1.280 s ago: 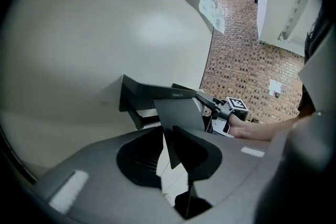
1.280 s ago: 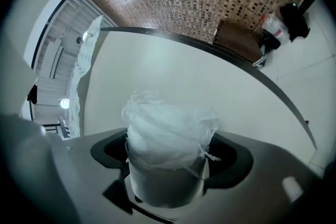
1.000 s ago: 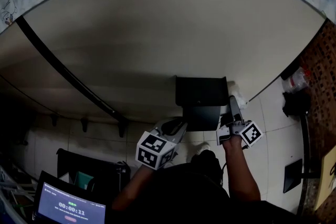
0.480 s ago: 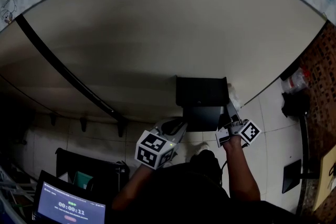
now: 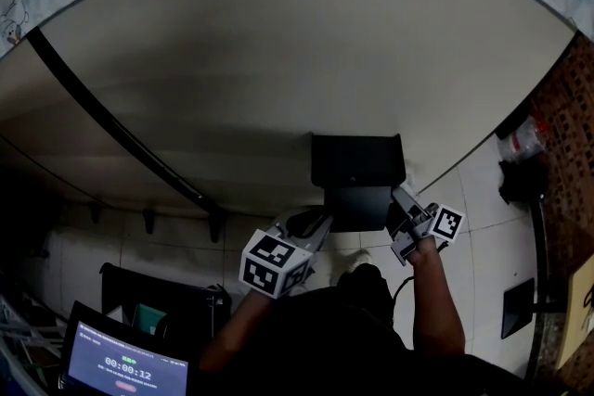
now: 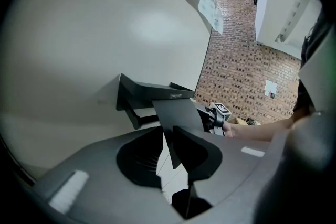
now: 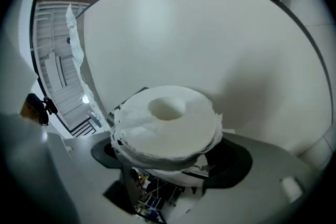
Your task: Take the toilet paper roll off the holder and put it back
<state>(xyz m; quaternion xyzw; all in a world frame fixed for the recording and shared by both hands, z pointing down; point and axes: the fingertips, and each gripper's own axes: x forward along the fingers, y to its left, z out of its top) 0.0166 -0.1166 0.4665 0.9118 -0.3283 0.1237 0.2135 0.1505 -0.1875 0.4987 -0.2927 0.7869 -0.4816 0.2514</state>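
The right hand-held gripper point(image 7: 170, 157) is clamped, jaws wide, on the toilet paper roll point(image 7: 167, 120). The roll sits between its pads with the hollow core end facing back along the jaws. The left hand-held gripper point(image 6: 167, 147) has its jaws nearly together, pinching the black flap point(image 6: 178, 115) of the holder point(image 6: 149, 93). The holder's body is just ahead of that gripper on the pale wall point(image 6: 105, 34), and the right hand-held gripper lies beyond the flap.

Black holder point(image 5: 357, 160) fixed on pale wall point(image 5: 278, 60).
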